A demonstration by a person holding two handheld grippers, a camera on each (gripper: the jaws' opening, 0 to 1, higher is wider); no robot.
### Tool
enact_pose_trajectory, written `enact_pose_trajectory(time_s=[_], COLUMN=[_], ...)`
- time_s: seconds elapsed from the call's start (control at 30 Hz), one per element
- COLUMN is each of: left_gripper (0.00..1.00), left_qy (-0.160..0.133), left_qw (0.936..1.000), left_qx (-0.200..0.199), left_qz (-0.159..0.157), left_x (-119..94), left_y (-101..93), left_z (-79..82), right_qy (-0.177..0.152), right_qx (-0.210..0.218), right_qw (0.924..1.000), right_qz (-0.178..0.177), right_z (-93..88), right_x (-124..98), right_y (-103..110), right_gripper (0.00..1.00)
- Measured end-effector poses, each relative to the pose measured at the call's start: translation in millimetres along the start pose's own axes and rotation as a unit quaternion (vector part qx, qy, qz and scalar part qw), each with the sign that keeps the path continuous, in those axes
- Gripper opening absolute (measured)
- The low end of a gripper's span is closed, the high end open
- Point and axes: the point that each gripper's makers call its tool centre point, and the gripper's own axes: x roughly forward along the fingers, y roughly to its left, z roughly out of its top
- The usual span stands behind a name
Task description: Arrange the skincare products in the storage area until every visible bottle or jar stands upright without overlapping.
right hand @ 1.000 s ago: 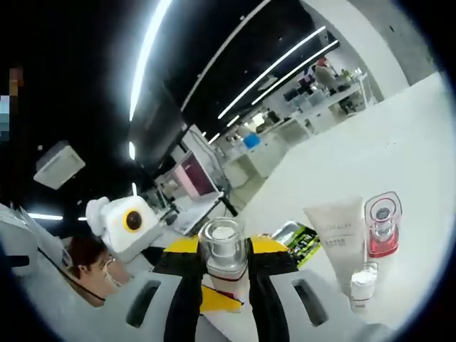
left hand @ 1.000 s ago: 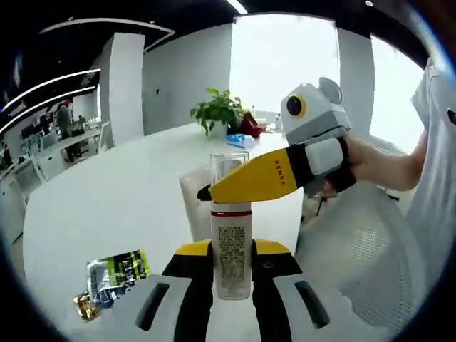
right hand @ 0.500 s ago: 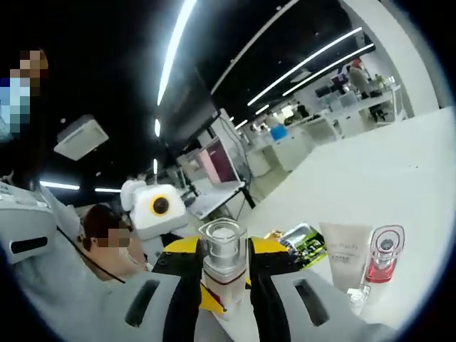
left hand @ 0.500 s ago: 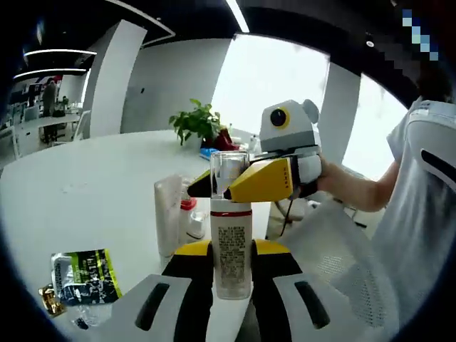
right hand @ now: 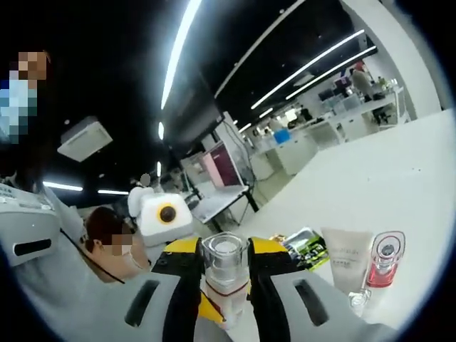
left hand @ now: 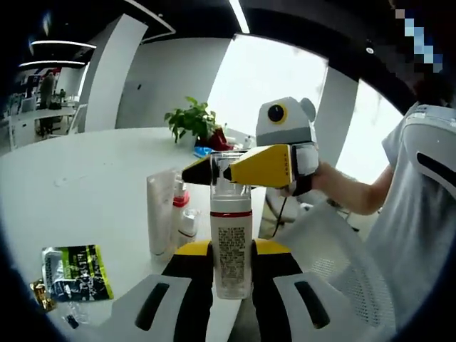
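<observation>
A white bottle with a red band and a clear cap stands upright between the jaws of my left gripper, which is shut on its body. My right gripper comes in from the right with its yellow jaws shut on the cap. In the right gripper view the clear cap sits between the jaws of my right gripper. A white tube, a red bottle and a small clear jar stand together on the white table.
A green sachet lies flat at the table's near left, seen as the sachet beside the white tube and red bottle. A potted plant stands far back. A person's arm holds the right gripper.
Both views have swung with the hands. The two grippers keep their hold on the same bottle, and the right gripper's jaws now reach further left across the cap.
</observation>
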Motion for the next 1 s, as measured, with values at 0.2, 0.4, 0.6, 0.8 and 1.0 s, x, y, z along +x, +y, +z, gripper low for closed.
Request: enact_pose_trajectory(time_s=[0.2, 0.4, 0.6, 0.8, 1.0], left_gripper=[0.15, 0.15, 0.16, 0.2, 0.19], left_qy=[0.0, -0.002, 0.005, 0.026, 0.064], left_qw=[1.0, 1.0, 0.9996, 0.9988, 0.9956], left_qx=[-0.006, 0.009, 0.027, 0.036, 0.057], left_qz=[-0.002, -0.002, 0.003, 0.021, 0.037], left_x=[2.7, 3.0, 3.8, 6.4, 10.2], left_y=[0.2, 1.3, 3.9, 8.8, 15.3], left_z=[-0.3, -3.6, -6.9, -13.2, -22.8], right_qy=[0.004, 0.01, 0.018, 0.056, 0.075], right_qx=[0.007, -0.005, -0.021, -0.094, -0.135], right_qw=[1.0, 0.9999, 0.9995, 0.9935, 0.9874], right_qz=[-0.002, -0.009, -0.014, -0.031, -0.033], right_z=[-3.7, -7.8, -11.4, -22.3, -29.2], right_x=[0.7, 2.2, 4.8, 8.2, 13.7], right_y=[-0.8, -0.2, -1.7, -6.3, -4.7], right_gripper=[0.24, 0.23, 0.22, 0.22, 0.22])
